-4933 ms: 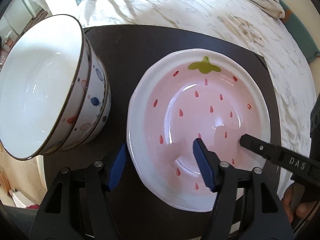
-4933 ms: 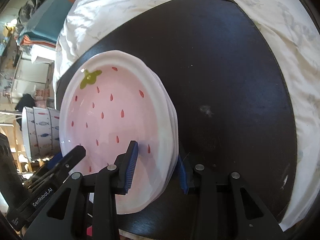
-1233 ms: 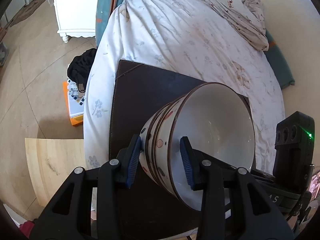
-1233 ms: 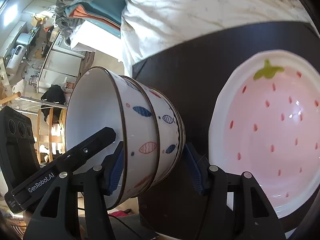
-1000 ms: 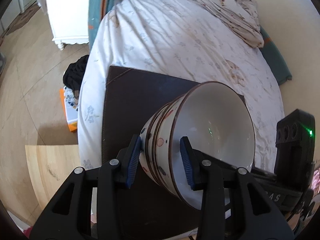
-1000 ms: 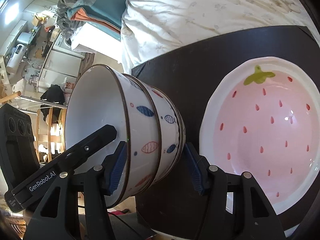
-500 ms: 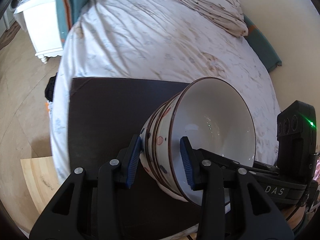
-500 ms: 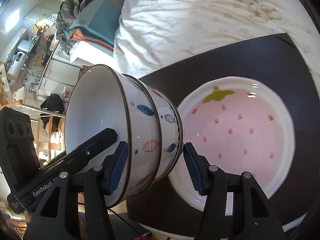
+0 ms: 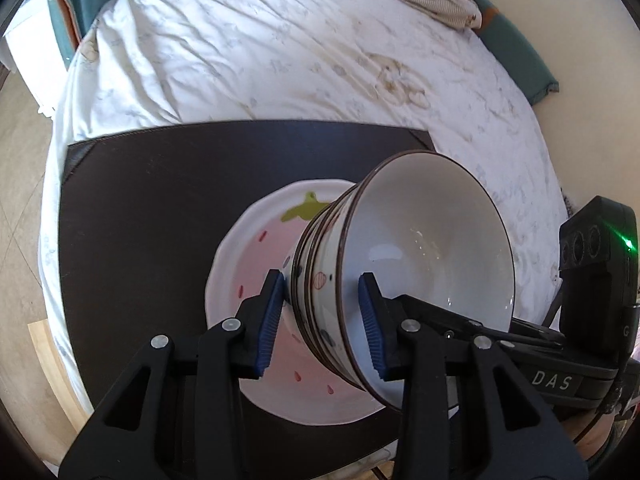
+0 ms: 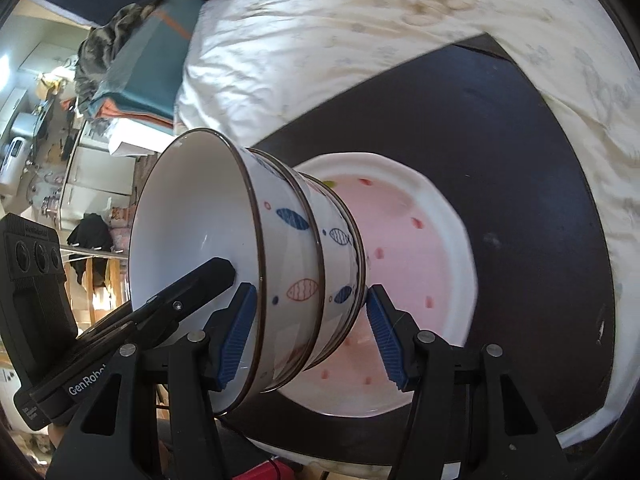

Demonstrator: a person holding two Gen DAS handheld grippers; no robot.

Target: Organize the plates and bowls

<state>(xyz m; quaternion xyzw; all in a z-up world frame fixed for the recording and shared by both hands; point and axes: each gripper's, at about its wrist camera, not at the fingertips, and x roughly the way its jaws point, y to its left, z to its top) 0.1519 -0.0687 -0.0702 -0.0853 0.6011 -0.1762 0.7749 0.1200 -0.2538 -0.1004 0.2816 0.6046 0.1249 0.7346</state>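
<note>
Both grippers angled down | left gripper (image 9: pixel 322 320) and right gripper (image 10: pixel 310 334) clamp three nested bowls (image 10: pixel 280 248) | above one strawberry plate (image 10: pixel 440 216)

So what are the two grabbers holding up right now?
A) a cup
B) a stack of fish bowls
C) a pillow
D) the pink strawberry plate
B: both the left gripper and the right gripper clamp the rims of the stack of fish bowls, tilted in the air above the strawberry plate, which lies on the dark mat.
</note>
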